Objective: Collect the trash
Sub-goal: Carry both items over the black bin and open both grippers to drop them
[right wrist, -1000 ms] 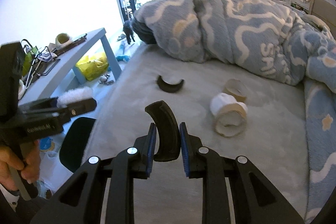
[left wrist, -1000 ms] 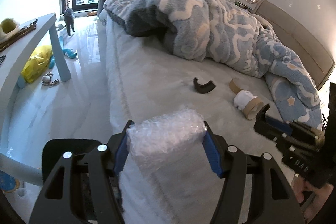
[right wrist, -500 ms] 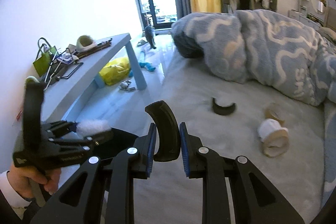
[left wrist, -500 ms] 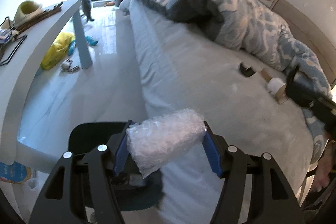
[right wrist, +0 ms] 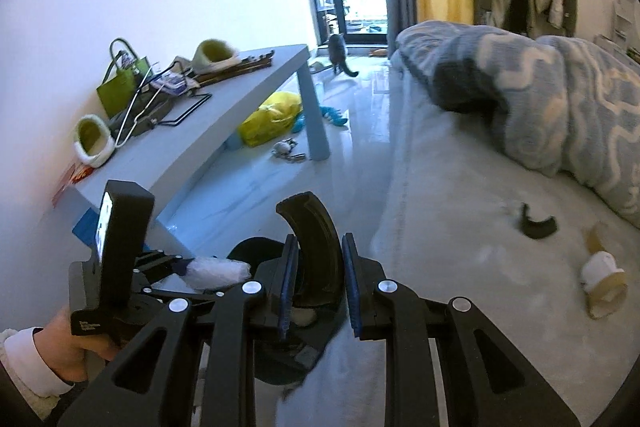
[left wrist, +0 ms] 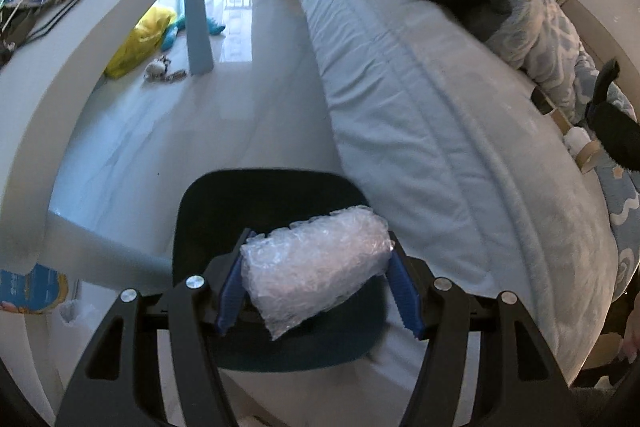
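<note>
While left fingers (left wrist: 316, 287) clamp crosswise bubble wrap (left wrist: 316, 267), right fingers (right wrist: 316, 287) pinch upright curved plastic (right wrist: 314, 239).

bin (left wrist: 276, 203) partly hidden, bed scraps (right wrist: 536, 225) blurred

The right gripper (right wrist: 318, 267) clamps a curved black plastic piece (right wrist: 310, 227) above a dark bin (right wrist: 280, 343) at the bed's (right wrist: 460, 227) foot corner. Left of the bin, the left gripper (right wrist: 192, 269) pinches a bubble-wrap wad (right wrist: 218, 273). On the bed lie another black piece (right wrist: 536, 225) and a paper roll (right wrist: 602, 283) (near the blue blanket (right wrist: 552, 99)).
</note>
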Available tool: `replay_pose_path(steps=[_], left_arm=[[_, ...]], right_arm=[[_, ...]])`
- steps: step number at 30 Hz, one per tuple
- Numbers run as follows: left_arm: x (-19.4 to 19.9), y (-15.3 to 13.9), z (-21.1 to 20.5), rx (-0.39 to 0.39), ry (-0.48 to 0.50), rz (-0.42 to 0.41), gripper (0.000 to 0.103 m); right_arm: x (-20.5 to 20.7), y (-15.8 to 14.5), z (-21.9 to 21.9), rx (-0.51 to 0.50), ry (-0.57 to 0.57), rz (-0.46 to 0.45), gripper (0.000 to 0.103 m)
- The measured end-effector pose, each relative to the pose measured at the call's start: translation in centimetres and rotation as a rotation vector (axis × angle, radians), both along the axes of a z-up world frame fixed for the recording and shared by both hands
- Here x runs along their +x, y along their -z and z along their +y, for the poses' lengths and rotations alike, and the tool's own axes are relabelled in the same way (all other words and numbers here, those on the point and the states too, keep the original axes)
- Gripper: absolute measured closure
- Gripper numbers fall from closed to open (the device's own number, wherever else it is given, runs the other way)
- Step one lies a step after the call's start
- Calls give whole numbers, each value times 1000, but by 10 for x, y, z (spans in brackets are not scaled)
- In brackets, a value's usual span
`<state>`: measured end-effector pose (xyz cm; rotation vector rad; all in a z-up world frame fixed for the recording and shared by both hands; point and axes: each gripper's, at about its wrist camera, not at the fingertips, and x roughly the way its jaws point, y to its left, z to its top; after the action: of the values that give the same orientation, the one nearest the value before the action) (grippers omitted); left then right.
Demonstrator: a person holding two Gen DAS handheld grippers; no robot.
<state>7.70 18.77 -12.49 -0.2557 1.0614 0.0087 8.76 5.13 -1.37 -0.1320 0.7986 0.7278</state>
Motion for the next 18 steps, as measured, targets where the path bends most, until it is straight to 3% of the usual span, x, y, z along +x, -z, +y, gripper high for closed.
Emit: replay_pose_path(steps=[9, 13, 18], left_arm=[[-10, 16, 24, -4, -15, 65, 37], [-14, 13, 32, -25, -19, 45, 29], [-18, 13, 46, -31, -37, 36, 29]], right_arm=[[-4, 12, 36, -14, -41, 22, 81], [-5, 18, 47, -20, -53, 29, 81], [-6, 26, 60, -30, -65, 42, 81]])
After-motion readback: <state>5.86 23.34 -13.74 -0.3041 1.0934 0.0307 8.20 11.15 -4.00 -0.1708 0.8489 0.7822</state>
